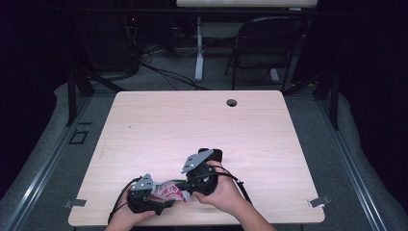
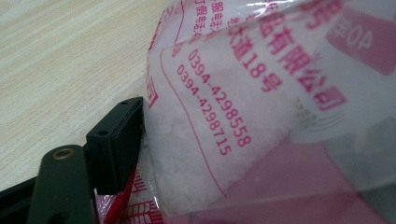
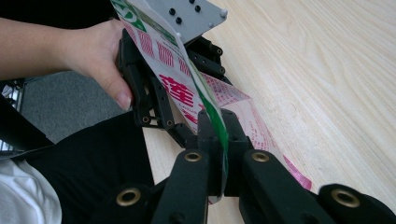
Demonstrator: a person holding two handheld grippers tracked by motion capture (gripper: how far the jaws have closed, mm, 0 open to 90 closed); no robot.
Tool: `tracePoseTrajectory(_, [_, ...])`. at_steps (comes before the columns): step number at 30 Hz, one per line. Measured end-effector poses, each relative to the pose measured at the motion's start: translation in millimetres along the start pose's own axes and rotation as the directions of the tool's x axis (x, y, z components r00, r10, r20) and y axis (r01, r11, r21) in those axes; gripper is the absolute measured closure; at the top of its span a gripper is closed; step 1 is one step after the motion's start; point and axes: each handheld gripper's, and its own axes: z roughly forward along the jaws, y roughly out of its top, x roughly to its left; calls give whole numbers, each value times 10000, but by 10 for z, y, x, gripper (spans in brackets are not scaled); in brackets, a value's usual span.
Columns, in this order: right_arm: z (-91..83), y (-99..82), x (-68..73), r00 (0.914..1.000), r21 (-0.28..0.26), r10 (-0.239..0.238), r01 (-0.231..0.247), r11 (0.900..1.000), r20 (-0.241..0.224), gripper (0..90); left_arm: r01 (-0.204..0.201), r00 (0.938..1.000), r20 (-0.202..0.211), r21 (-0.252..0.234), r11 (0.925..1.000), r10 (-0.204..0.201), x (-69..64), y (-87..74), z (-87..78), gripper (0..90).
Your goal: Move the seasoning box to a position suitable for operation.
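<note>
Both of my tools hold one clear plastic pouch with pink and red print and a green edge [image 1: 169, 191], lifted just above the near edge of the pale wood-grain bench [image 1: 202, 125]. The right tool [image 3: 217, 140] has its black jaws pressed together on the pouch's thin green seam; the film stands up between them as a flat, creased sheet. The left tool [image 1: 166, 204] grips the opposite end; in the left gripper view one black jaw lies against the film [image 2: 243, 121], but the other jaw is hidden, so I judge it to be pinching the pouch rather than standing spread.

Progress, as I read it: the pouch is picked up and stretched between the two tools; opening or tearing it is not yet done, since the seam looks intact and the contents are still inside.

Materials: glossy, wrinkled, translucent film; a white, grainy, crystalline filling, like salt or sugar; matte black hard jaws; smooth laminated bench top with a small round hole [image 1: 232, 102] near its far edge.
</note>
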Motion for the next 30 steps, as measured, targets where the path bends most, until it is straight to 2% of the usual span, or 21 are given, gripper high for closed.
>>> tracePoseTrajectory(3, [-1, 4, -2, 10000, -65, 60, -60, 10000, 47, 900, -84, 9997, -245, -4, 10000, 84, -15, -1, -1, 298])
tracePoseTrajectory(7, [-6, 12, -7, 10000, 13, 17, -17, 10000, 56, 900, -131, 9994, -322, -14, 9999, 130, -26, 0, 2, 320])
tracePoseTrajectory(9, [-2, 12, -5, 10000, -52, 48, -48, 10000, 40, 900, -103, 9996, -268, -1, 9999, 103, -16, 5, 3, 318])
tracePoseTrajectory(13, [-1, 13, -8, 10000, -72, 48, -48, 10000, 8, 900, 314, 9995, 60, -120, 9994, -313, 17, 19, 18, 283])
tracePoseTrajectory(16, [-3, 15, -10, 10000, -23, 33, -33, 10000, 2, 900, 403, 9992, 55, -143, 9991, -402, 24, 21, 20, 271])
tracePoseTrajectory(21, [0, 15, -13, 10000, -31, 28, -29, 10000, -22, 900, 273, 9996, 37, -132, 9995, -273, 12, 24, 27, 272])
tracePoseTrajectory(22, [4, 12, -10, 10000, -79, 59, -59, 10000, -35, 900, 25, 9999, -133, -47, 10000, -26, 3, 27, 30, 292])
tracePoseTrajectory(23, [4, 12, -10, 10000, -79, 59, -59, 10000, -35, 900, 25, 9999, -133, -47, 10000, -26, 3, 27, 30, 300])
tracePoseTrajectory(24, [1, 13, -9, 10000, -12, -13, 13, 10000, -7, 900, -133, 9993, -345, 5, 9999, 133, -19, 30, 38, 306])
tracePoseTrajectory(25, [1, 13, -9, 10000, -12, -13, 13, 10000, -7, 900, -133, 9993, -345, 5, 9999, 133, -19, 30, 38, 313])
tracePoseTrajectory(27, [13, 8, 0, 10000, -176, 86, -86, 9998, -28, 900, -263, 9978, -609, 73, 9996, 267, -38, 32, 36, 337])
tracePoseTrajectory(30, [7, 13, 1, 10000, -70, 29, -29, 10000, -8, 900, -354, 9971, -672, 56, 9994, 357, -52, 28, 37, 383])
